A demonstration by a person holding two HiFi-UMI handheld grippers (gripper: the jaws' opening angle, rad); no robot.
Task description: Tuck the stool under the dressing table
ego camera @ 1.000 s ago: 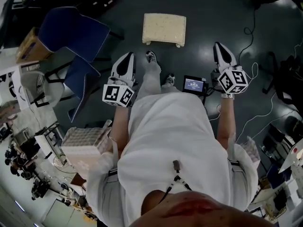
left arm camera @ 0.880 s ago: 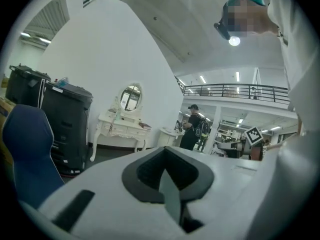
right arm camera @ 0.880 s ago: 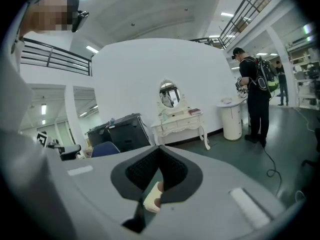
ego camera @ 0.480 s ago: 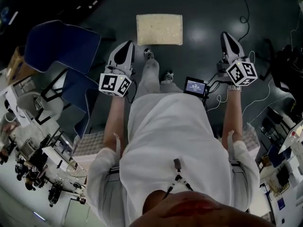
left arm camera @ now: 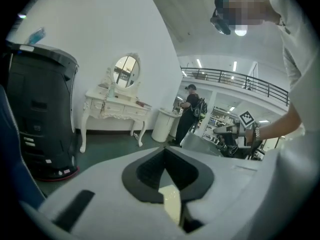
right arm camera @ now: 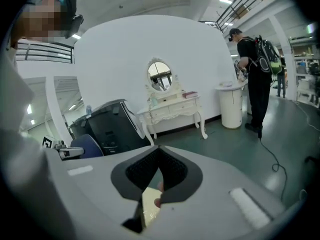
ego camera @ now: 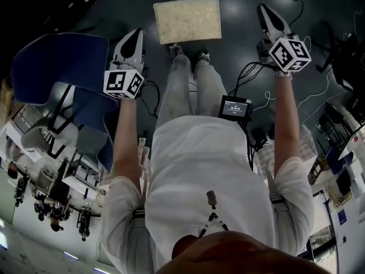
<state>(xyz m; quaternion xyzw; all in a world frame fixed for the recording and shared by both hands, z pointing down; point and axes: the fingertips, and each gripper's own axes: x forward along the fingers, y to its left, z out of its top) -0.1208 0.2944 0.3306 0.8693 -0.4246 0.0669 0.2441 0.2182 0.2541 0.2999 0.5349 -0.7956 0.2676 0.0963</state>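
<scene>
In the head view the stool [ego camera: 187, 20], with its cream padded top, stands on the dark floor just ahead of the person's feet. My left gripper [ego camera: 135, 35] hangs to its left and my right gripper [ego camera: 263, 8] to its right, both shut, empty and apart from it. Across the room, the white dressing table [left arm camera: 112, 107] with its oval mirror stands against the wall, also seen as the dressing table [right arm camera: 172, 109] in the right gripper view. Under the shut jaws of each gripper [left arm camera: 167, 171] [right arm camera: 159, 170] a cream patch of the stool shows.
Blue chairs [ego camera: 63, 61] stand close on the left, and cables [ego camera: 316, 90] lie on the floor at right. A black machine [left arm camera: 37, 119] stands left of the dressing table. A white round bin [right arm camera: 231, 104] and a person in black [right arm camera: 257, 84] are to its right.
The person has stepped up to the stool, which now lies right at the feet. Both grippers have gone forward and down to flank it, still shut.
</scene>
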